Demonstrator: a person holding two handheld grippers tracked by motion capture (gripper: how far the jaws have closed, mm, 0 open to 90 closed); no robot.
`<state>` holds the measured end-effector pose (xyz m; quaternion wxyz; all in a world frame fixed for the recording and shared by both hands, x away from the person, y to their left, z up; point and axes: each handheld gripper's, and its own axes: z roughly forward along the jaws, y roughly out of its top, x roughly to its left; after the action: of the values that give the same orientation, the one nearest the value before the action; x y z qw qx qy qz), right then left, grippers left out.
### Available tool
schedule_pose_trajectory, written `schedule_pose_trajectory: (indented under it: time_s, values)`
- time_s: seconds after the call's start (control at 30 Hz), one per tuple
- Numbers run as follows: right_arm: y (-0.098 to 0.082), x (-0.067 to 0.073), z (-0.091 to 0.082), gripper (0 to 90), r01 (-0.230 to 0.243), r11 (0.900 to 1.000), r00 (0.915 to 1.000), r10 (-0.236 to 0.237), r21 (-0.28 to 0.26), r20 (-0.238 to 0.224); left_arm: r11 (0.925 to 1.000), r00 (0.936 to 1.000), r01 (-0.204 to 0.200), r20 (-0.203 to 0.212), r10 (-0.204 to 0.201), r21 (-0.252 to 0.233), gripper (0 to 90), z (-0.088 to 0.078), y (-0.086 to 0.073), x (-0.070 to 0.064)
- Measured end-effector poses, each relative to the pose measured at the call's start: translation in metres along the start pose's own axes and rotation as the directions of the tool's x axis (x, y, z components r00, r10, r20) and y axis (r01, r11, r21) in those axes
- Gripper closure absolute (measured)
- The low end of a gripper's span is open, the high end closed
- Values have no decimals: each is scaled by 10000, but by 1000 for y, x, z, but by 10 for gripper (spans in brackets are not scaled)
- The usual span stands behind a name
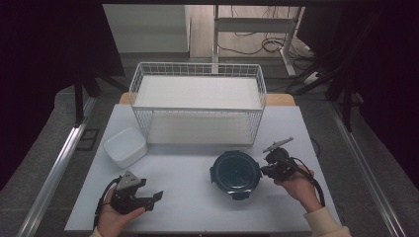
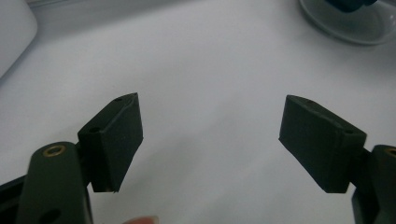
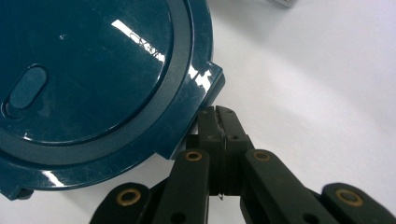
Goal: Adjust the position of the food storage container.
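Round dark-teal lidded container (image 1: 235, 171) lower centre on white counter (image 1: 188, 173), bare surface all round. Right gripper (image 1: 269, 165) just at its right rim, jaws pressed together, clamping nothing. Left gripper (image 1: 150, 196) lower left, jaws wide apart. Wire basket (image 1: 197, 101) behind, white tub (image 1: 125, 146) left.

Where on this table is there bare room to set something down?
Free: the table between the white tub and the round teal-lidded container, and ahead of the left gripper. Crowded: the right gripper beside that container; the wire basket fills the far side.
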<state>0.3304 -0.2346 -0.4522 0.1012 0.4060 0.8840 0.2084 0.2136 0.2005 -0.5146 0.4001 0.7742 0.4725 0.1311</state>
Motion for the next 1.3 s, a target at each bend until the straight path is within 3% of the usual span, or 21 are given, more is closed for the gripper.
schedule_pose_trajectory:
  time_s: [0.2,0.93,1.3]
  values:
    - [7,17,3,895,440,9990,9984,-442,-46,-351,9991,10000,-12,-44,10,-430,211,-11,5,0]
    - [23,42,14,895,891,9957,9930,-907,-242,-758,9979,9999,108,-95,-114,-638,212,-16,7,4]
    - [32,60,21,895,1252,9913,9827,-1296,-416,-1324,9973,9998,154,-144,-165,-719,213,-18,7,6]
